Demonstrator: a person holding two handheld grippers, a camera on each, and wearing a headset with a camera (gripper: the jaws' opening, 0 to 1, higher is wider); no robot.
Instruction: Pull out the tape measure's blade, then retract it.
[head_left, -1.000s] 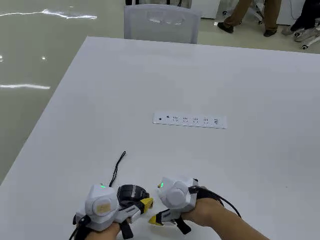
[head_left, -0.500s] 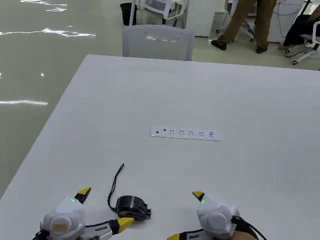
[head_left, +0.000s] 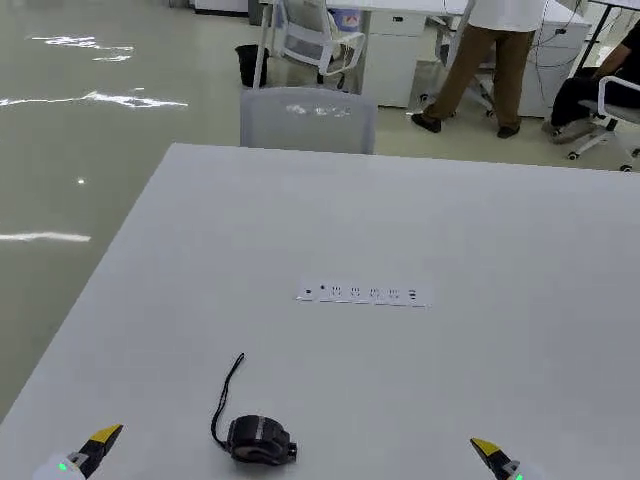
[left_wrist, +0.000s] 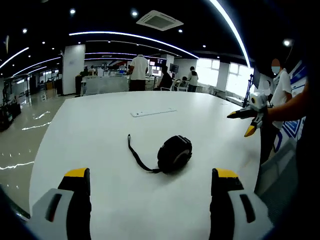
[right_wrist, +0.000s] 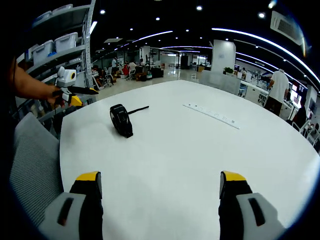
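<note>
- The tape (head_left: 259, 439) lies on the white bench (head_left: 500, 240), close to the near edge, its round black case resting on the surface
- Its black strap (head_left: 226, 392) trails from the case across the bench toward the far side, loose and slightly curved
- The left tool (left_wrist: 151, 174) is spread wide, its two yellow-tipped jaws far apart with only bare bench between them; it holds nothing
- In the left gripper view the tape sits ahead of those jaws, a little right of the middle and apart from both
- The right tool (right_wrist: 162, 176) is also wide open and empty, its jaws standing over bare bench
- In the right gripper view the tape lies ahead and off to the left, well apart from the jaws, with the strap pointing away to the right
- In the head view one yellow tip of each tool shows at the bottom edge, the left tool low on the left and the right tool low on the right; the tape is between them, nearer the left one
- Each gripper view catches the other tool out at its side, jaws apart
- A white power strip (head_left: 363, 294) lies flat near the middle of the bench, well beyond the tape
- A grey chair (head_left: 307, 119) stands at the far edge of the bench, and people (head_left: 490, 60) stand in the room beyond
</note>
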